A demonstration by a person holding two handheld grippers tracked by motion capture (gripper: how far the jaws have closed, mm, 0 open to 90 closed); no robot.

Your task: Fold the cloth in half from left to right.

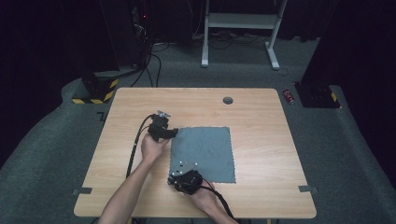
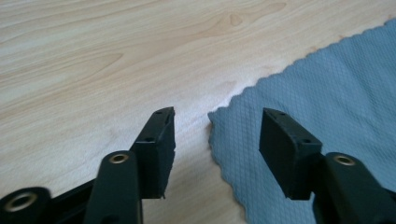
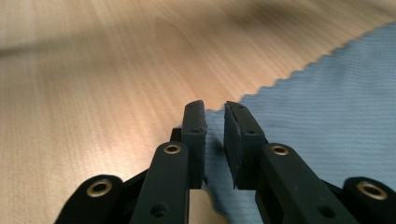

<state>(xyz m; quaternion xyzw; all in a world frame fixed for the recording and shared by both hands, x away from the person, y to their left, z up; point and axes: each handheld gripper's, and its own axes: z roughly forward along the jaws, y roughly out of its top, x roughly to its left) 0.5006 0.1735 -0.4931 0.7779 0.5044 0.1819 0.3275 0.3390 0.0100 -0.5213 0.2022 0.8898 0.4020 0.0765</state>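
Dark room, grey carpet all round, white desk frame (image 1: pixel 243 21) at 12 o'clock, black-and-yellow striped base (image 1: pixel 95 91) at 10 o'clock, small red can (image 1: pixel 290 96) on the floor at 2 o'clock. Centre: light wooden table (image 1: pixel 135 105) with a round cable hole (image 1: pixel 228 100) near its far edge.

Lying flat just right of the table's middle: grey cloth (image 1: pixel 205 149), square, zigzag-cut edges, lightly rumpled.

At 9 o'clock of the cloth, by its far left corner: left gripper (image 1: pixel 172 133), held in the left hand (image 1: pixel 153 145), cable (image 1: pixel 135 149) trailing back toward 7 o'clock. Seen in the left gripper view: left gripper (image 2: pixel 217 135) with jaws standing well apart, one over bare wood, the other over the cloth (image 2: pixel 327 107), the cloth's corner lying in the gap between them, pads not pressing on it. Nothing gripped.

At 6 o'clock of the cloth, by its near left corner: right gripper (image 1: pixel 180 179), held in the right hand (image 1: pixel 203 198), cable running off toward 5 o'clock. Seen in the right gripper view: right gripper (image 3: pixel 215 116) with jaws nearly together, only a narrow slot left, cloth (image 3: pixel 327 102) corner lying at that slot. Whether the pads already pinch the fabric: cannot tell.
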